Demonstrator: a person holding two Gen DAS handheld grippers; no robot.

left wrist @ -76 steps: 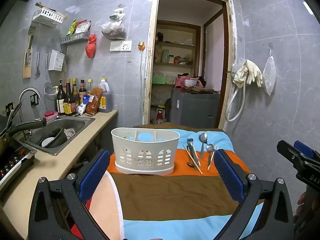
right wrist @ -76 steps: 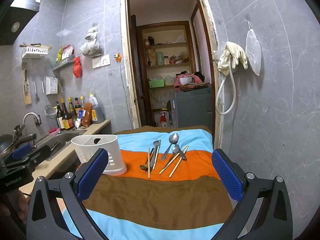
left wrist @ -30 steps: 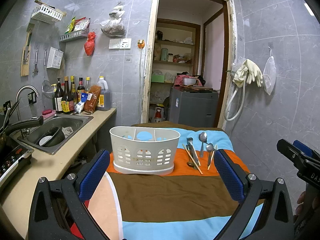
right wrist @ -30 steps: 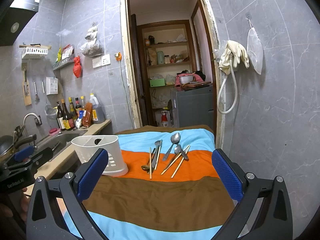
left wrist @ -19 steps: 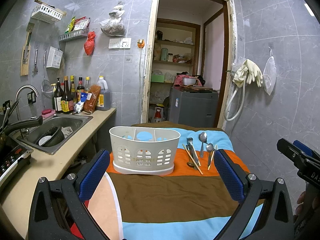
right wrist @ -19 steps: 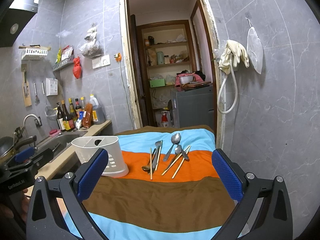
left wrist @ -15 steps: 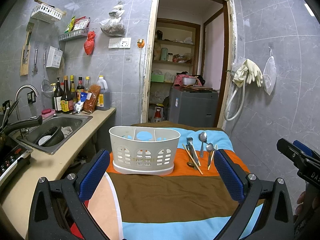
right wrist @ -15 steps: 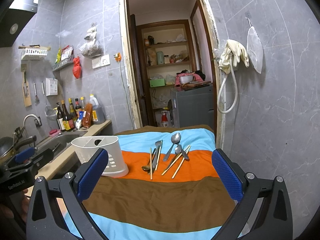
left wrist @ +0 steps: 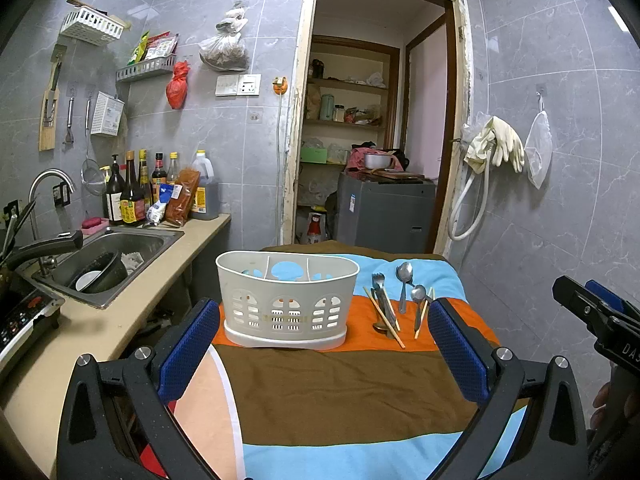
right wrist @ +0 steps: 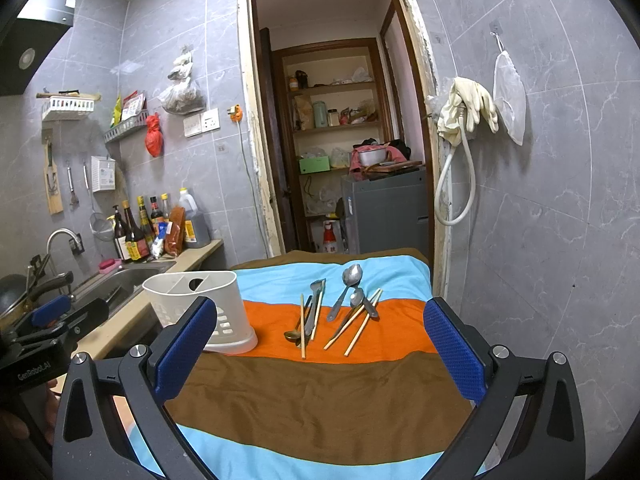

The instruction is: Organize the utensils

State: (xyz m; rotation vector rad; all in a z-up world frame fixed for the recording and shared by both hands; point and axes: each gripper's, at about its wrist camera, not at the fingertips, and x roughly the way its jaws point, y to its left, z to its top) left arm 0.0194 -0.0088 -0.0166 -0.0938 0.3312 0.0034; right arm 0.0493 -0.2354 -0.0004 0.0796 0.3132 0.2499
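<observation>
The cutlery (right wrist: 336, 312) lies loose on the orange stripe of the striped cloth (right wrist: 320, 400), in two small clusters: a fork (right wrist: 316, 304) with a small spoon and a chopstick on the left, two spoons (right wrist: 348, 284) and more chopsticks (right wrist: 358, 322) on the right. Nearly every piece has its long axis running from near to far, handles toward the near edge, the right cluster fanned slightly.

It sits ahead of the right tongs (right wrist: 320, 356) and almost centred between their blue pads, well apart from them; from the left tongs (left wrist: 320, 344) it lies ahead and off to the right. The right hand is probably the better placed one. Since the pieces lie along the reach, spanning one across its width should need little wrist turn.

Both pairs of tongs are spread wide and hold nothing.

Left of the cutlery, near but not touching, stands a white slotted holder (left wrist: 287, 300) with three compartments, directly ahead of the left tongs. What shows of its inside looks empty, so sorting appears not yet begun.

Farther left, a counter with a sink (left wrist: 120, 248) holds a dark pot.
</observation>
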